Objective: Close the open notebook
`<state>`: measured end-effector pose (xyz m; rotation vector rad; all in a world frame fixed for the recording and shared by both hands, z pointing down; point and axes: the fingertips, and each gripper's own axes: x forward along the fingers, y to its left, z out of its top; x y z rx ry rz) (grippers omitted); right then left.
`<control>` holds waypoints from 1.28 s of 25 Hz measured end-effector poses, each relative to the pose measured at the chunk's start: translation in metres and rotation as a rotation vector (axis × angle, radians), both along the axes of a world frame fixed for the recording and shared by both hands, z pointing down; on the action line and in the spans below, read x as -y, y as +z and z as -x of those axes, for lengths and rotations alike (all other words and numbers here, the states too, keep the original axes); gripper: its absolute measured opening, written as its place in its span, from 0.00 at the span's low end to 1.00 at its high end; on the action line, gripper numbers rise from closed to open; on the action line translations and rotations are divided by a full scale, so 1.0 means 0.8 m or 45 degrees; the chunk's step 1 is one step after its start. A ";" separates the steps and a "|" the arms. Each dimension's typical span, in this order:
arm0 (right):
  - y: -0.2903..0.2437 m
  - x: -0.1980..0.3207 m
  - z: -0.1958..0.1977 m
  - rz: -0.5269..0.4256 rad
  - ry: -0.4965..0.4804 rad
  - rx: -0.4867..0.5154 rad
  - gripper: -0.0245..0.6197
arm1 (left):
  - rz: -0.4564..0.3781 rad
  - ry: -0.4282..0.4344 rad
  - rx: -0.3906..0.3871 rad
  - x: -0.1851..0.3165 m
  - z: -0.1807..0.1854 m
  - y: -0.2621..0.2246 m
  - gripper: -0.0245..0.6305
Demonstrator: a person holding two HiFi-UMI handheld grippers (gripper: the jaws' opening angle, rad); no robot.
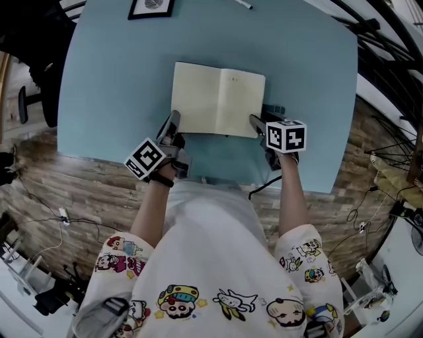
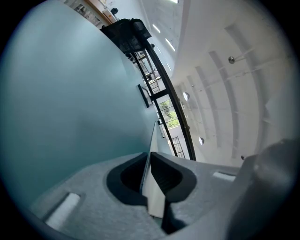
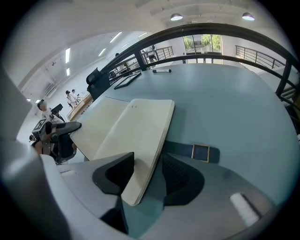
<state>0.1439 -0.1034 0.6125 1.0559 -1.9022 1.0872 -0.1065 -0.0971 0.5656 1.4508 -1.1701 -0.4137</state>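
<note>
An open cream paper notebook (image 1: 218, 99) lies mid-frame on a pale blue flat table (image 1: 119, 79). The left gripper (image 1: 175, 120) is at its lower left corner, the right gripper (image 1: 254, 122) at its lower right. A black-framed picture (image 1: 151, 8) and a slim pen (image 1: 243, 4) lie at the frame's top edge, picture left of pen.

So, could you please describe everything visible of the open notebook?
The notebook lies open on the blue table. Its cream pages are almost blank, and a dark strap with a square clasp shows at its right edge. The left gripper pinches its left edge; its right corner sits between the jaws of the right gripper.
</note>
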 end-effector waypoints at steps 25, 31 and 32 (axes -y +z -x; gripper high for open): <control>-0.053 -0.064 -0.058 -0.139 0.433 0.286 0.31 | -0.328 0.545 0.566 -0.010 -0.113 -0.100 0.11; -0.071 -0.073 -0.073 -0.187 0.515 0.324 0.30 | -0.394 0.675 0.681 -0.006 -0.157 -0.105 0.21; -0.072 -0.076 -0.077 -0.192 0.529 0.326 0.30 | -0.404 0.697 0.700 -0.006 -0.166 -0.105 0.23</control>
